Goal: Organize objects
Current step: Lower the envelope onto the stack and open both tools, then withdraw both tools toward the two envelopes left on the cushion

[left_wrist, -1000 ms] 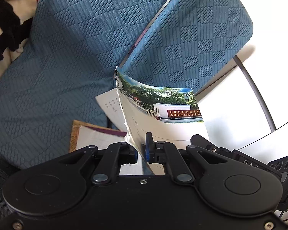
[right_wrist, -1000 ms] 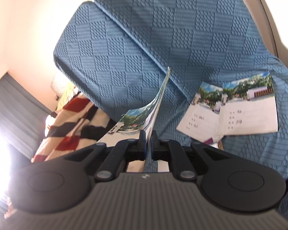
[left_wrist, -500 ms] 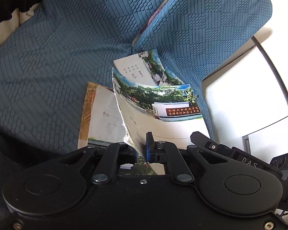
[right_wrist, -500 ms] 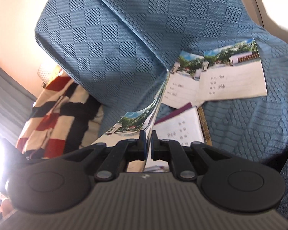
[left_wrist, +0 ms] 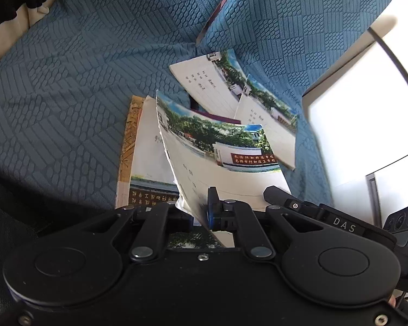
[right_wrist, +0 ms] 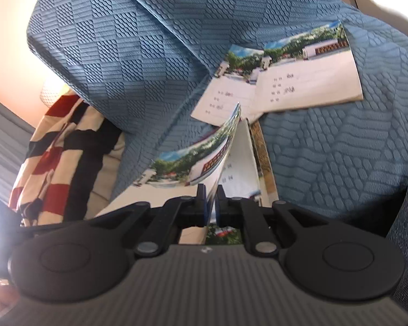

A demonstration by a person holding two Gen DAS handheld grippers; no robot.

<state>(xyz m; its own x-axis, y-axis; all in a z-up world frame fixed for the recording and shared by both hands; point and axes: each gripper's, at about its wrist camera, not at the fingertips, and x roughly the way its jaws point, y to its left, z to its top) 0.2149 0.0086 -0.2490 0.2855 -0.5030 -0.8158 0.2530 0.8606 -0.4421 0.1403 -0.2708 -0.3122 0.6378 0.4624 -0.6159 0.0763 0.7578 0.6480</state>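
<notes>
A thin booklet (left_wrist: 225, 163) with a photo cover hangs just above the blue sofa seat, held on two sides. My left gripper (left_wrist: 200, 212) is shut on its near edge. My right gripper (right_wrist: 210, 203) grips the same booklet (right_wrist: 193, 168) edge-on; its jaws are opening, with the booklet still between the pads. Part of the right gripper's housing (left_wrist: 340, 221) shows in the left wrist view. Right under the held booklet lies a stack with a brown-edged cover (left_wrist: 147, 157) (right_wrist: 261, 152). Two more booklets (left_wrist: 206, 81) (left_wrist: 266, 125) lie overlapping farther back on the seat.
The seat cushion (left_wrist: 68, 95) and back cushions (left_wrist: 285, 27) wear blue textured covers. A book edge (left_wrist: 217, 13) sticks out between the back cushions. A red, black and cream striped cloth (right_wrist: 54, 149) lies at one end. A white panel (left_wrist: 353, 122) stands beyond the armrest.
Both grippers have sunk with the booklet toward the stack on the seat. The booklets on the seat now show more fully. The gap between the right jaws looks slightly wider.
</notes>
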